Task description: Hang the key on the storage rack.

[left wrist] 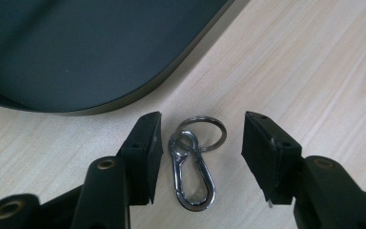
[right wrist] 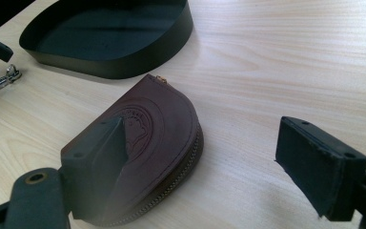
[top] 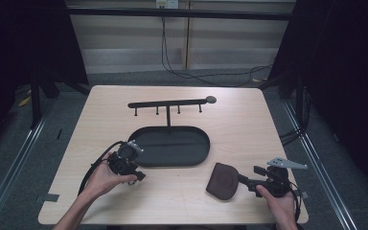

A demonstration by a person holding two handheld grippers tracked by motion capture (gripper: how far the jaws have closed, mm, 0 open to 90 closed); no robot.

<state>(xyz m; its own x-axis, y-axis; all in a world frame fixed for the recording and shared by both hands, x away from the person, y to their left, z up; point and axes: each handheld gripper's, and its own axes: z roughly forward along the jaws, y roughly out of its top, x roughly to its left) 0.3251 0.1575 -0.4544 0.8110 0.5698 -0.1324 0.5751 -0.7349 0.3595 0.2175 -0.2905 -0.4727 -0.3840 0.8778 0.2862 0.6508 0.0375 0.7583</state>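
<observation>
Partly, the clip (left wrist: 192,164) is hidden in the high view by the left gripper (top: 133,173); in the left gripper view it is seen whole, a silver carabiner with a key ring, lying on the table (left wrist: 314,62) between spread jaws, untouched, just beside the tray (left wrist: 76,52). The right gripper (right wrist: 205,164) is held spread, one jaw over the brown pouch (right wrist: 164,124), whose embossed mark is hard to read.
</observation>
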